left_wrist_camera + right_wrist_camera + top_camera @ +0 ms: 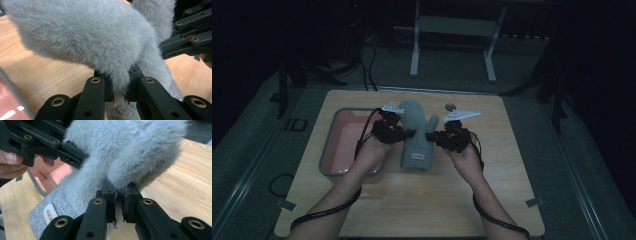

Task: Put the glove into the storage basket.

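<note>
The grey fuzzy mitten (416, 135) is held between the two hand-held grippers above the wooden tabletop (422, 205), near its middle and just right of the pink tray (343, 145). Nearest the person, the mitten's knit cuff with its small white label points back toward the forearms that come in from the bottom of the high view; in the right gripper view that cuff (53, 210) hangs low over the wood. The left hand-held gripper (404, 134) pinches the mitten's left edge; in the left gripper view its jaws are pressed together on a thin fold of the fur (120, 93). The right hand-held gripper (432, 136) clamps the opposite edge by the thumb, and in the right gripper view its jaws squeeze a tuft of fur (119, 202) between them. Farther off, the rounded fingertip end of the mitten points away from the person. Beyond it, a small round knob-like object (450, 106) sits near the tabletop's far edge, too small to identify. Behind the tabletop stands a white metal frame (452, 45) on the dark floor.
</note>
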The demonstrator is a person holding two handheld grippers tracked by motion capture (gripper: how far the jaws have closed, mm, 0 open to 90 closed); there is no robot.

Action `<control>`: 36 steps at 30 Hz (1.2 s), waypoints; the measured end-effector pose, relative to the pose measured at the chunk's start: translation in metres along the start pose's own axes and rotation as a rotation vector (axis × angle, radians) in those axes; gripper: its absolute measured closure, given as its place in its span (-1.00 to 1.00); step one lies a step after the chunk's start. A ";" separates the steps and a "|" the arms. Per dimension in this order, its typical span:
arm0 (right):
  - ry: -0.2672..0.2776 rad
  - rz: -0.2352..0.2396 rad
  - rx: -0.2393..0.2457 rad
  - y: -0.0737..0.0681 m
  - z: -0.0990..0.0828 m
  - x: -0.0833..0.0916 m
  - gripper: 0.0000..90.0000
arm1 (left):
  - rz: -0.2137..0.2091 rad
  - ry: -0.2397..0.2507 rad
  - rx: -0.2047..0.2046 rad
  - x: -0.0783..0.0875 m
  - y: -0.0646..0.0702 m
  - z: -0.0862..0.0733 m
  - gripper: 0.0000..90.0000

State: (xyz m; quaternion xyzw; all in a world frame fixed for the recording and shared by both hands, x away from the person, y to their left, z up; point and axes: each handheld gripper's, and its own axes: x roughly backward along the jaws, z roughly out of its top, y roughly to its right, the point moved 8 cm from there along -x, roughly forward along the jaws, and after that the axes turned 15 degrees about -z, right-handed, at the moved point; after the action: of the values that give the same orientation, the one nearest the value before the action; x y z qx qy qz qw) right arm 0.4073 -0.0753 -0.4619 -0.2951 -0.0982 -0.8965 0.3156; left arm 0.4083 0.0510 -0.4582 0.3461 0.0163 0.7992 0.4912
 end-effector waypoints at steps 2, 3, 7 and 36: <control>0.000 0.005 0.004 -0.005 0.004 -0.002 0.85 | 0.007 0.000 -0.001 0.006 -0.002 0.000 0.81; 0.004 0.006 0.011 -0.007 0.007 -0.003 0.85 | 0.009 0.004 0.002 0.010 -0.003 0.000 0.81; 0.004 0.018 0.026 -0.019 0.018 -0.009 0.85 | 0.026 0.005 0.005 0.027 -0.009 -0.002 0.81; -0.038 0.125 0.116 -0.127 0.076 -0.095 0.85 | 0.197 0.018 0.145 0.133 -0.084 -0.052 0.81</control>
State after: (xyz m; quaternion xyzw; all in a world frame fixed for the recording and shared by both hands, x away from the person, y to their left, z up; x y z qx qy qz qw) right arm 0.4230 0.1002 -0.4553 -0.2990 -0.1377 -0.8620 0.3855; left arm 0.4068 0.2163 -0.4566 0.3735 0.0443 0.8433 0.3838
